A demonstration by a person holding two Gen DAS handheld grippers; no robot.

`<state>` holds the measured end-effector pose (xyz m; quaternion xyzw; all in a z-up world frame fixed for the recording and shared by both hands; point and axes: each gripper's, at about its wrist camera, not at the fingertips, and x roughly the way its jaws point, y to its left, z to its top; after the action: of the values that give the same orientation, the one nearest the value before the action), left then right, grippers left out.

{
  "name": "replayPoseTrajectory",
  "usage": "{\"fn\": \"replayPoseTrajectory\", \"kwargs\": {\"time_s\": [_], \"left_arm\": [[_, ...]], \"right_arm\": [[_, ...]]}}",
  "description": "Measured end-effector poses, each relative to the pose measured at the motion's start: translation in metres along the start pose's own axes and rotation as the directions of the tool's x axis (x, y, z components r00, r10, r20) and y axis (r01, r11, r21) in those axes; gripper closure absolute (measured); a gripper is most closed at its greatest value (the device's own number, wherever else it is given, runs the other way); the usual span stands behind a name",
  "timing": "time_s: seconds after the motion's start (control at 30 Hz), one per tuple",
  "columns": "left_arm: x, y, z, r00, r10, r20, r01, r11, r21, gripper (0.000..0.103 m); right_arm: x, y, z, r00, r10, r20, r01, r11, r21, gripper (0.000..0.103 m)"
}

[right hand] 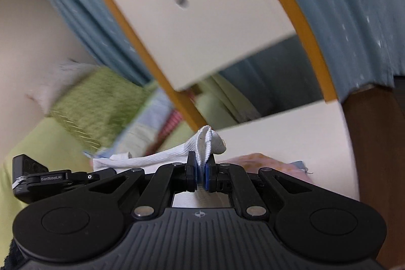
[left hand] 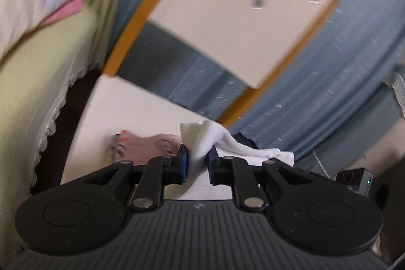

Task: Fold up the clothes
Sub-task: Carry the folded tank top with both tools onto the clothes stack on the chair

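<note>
Above the white bench [left hand: 121, 105], white garment [left hand: 202, 143] stretched between left claw [left hand: 198, 163] and right claw [right hand: 201, 175], both pinching it. Mid-fold; next likely lay flat.

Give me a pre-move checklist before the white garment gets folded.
1. Left gripper shut on the white garment: ok.
2. Right gripper shut on the same garment: ok.
3. Fabric spans between both grippers: ok.
4. Fabric flat, not bunched, at the fingers: not ok, it is gathered there.
5. White table bare where it will land: cannot tell; a pink garment lies nearby.
</note>
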<state>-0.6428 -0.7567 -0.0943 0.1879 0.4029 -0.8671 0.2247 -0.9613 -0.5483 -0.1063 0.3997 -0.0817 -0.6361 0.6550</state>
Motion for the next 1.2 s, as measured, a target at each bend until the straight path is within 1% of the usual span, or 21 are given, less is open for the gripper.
{"fn": "replayPoseTrajectory", "kwargs": {"time_s": [0.07, 0.1, 0.13, 0.2, 0.27, 0.33, 0.37, 0.4, 0.47, 0.5, 0.57, 0.63, 0.7, 0.77, 0.83, 0.9, 0.97, 1.03, 1.1, 1.13, 1.2], "left_arm": [[0.016, 0.017, 0.003, 0.999, 0.029, -0.019, -0.030, 0.999, -0.040, 0.090], [0.022, 0.025, 0.004, 0.999, 0.036, -0.029, -0.038, 0.997, -0.063, 0.087], [0.025, 0.033, 0.006, 0.999, 0.029, -0.034, -0.032, 0.996, -0.089, 0.086], [0.025, 0.044, 0.010, 1.000, -0.002, -0.028, -0.002, 0.991, -0.137, 0.083], [0.022, 0.048, 0.013, 1.000, -0.026, -0.010, 0.024, 0.988, -0.151, 0.082], [0.023, 0.047, 0.015, 0.999, -0.040, -0.005, 0.039, 0.991, -0.129, 0.082], [0.025, 0.045, 0.017, 0.999, -0.037, -0.007, 0.036, 0.993, -0.114, 0.083], [0.028, 0.044, 0.017, 1.000, -0.023, -0.012, 0.022, 0.995, -0.101, 0.085], [0.039, 0.045, 0.018, 0.999, 0.037, -0.038, -0.040, 0.995, -0.093, 0.086], [0.043, 0.048, 0.017, 0.997, 0.064, -0.049, -0.069, 0.992, -0.101, 0.086], [0.044, 0.052, 0.016, 0.994, 0.097, -0.058, -0.103, 0.988, -0.112, 0.083], [0.034, 0.049, 0.018, 0.993, 0.114, -0.043, -0.118, 0.988, -0.096, 0.082], [0.019, 0.043, 0.021, 0.991, 0.132, -0.016, -0.133, 0.989, -0.063, 0.081], [0.002, 0.032, 0.025, 0.987, 0.154, 0.038, -0.153, 0.988, -0.026, 0.081], [-0.012, 0.018, 0.027, 0.987, 0.136, 0.082, -0.137, 0.990, 0.013, 0.081], [-0.012, -0.001, 0.026, 0.991, 0.101, 0.086, -0.109, 0.990, 0.092, 0.081], [0.001, -0.018, 0.019, 0.992, 0.112, 0.060, -0.122, 0.975, 0.188, 0.081], [0.019, -0.025, 0.012, 0.989, 0.142, 0.037, -0.146, 0.959, 0.241, 0.086], [0.037, -0.017, 0.007, 0.983, 0.183, 0.017, -0.182, 0.953, 0.244, 0.092], [0.046, -0.009, 0.004, 0.976, 0.218, 0.009, -0.213, 0.947, 0.241, 0.093], [0.056, 0.008, -0.006, 0.969, 0.245, 0.009, -0.241, 0.945, 0.221, 0.093]], "right_arm": [[0.020, -0.013, 0.002, 0.998, -0.052, -0.032, 0.053, 0.998, 0.041, 0.079], [0.027, -0.020, 0.002, 0.996, -0.078, -0.044, 0.081, 0.995, 0.063, 0.076], [0.029, -0.026, 0.002, 0.994, -0.095, -0.044, 0.099, 0.991, 0.085, 0.069], [0.024, -0.038, -0.002, 0.996, -0.084, -0.016, 0.086, 0.986, 0.144, 0.064], [0.015, -0.047, -0.008, 0.998, -0.059, 0.020, 0.053, 0.978, 0.203, 0.060], [0.010, -0.052, -0.012, 0.998, -0.034, 0.052, 0.022, 0.976, 0.216, 0.060], [0.011, -0.052, -0.013, 0.998, -0.046, 0.046, 0.035, 0.977, 0.208, 0.061], [0.015, -0.051, -0.015, 0.997, -0.071, 0.027, 0.064, 0.979, 0.194, 0.062], [0.023, -0.049, -0.018, 0.992, -0.123, -0.008, 0.122, 0.979, 0.166, 0.068], [0.027, -0.048, -0.019, 0.989, -0.149, -0.026, 0.151, 0.977, 0.150, 0.068], [0.031, -0.046, -0.021, 0.980, -0.194, -0.039, 0.197, 0.972, 0.128, 0.062], [0.022, -0.042, -0.019, 0.973, -0.231, 0.000, 0.229, 0.967, 0.113, 0.056], [0.009, -0.033, -0.017, 0.959, -0.276, 0.058, 0.272, 0.959, 0.076, 0.056], [0.000, -0.017, -0.018, 0.951, -0.290, 0.106, 0.290, 0.957, 0.010, 0.056], [-0.009, 0.002, -0.020, 0.944, -0.293, 0.152, 0.305, 0.950, -0.063, 0.054], [-0.011, 0.023, -0.024, 0.942, -0.285, 0.176, 0.312, 0.939, -0.147, 0.054], [0.005, 0.043, -0.031, 0.951, -0.274, 0.146, 0.304, 0.917, -0.258, 0.062], [0.024, 0.050, -0.037, 0.949, -0.291, 0.119, 0.315, 0.890, -0.329, 0.069], [0.040, 0.040, -0.039, 0.939, -0.333, 0.085, 0.342, 0.883, -0.320, 0.071], [0.046, 0.031, -0.040, 0.932, -0.359, 0.058, 0.359, 0.884, -0.301, 0.071], [0.051, 0.012, -0.040, 0.934, -0.357, 0.023, 0.351, 0.903, -0.249, 0.074]]}}
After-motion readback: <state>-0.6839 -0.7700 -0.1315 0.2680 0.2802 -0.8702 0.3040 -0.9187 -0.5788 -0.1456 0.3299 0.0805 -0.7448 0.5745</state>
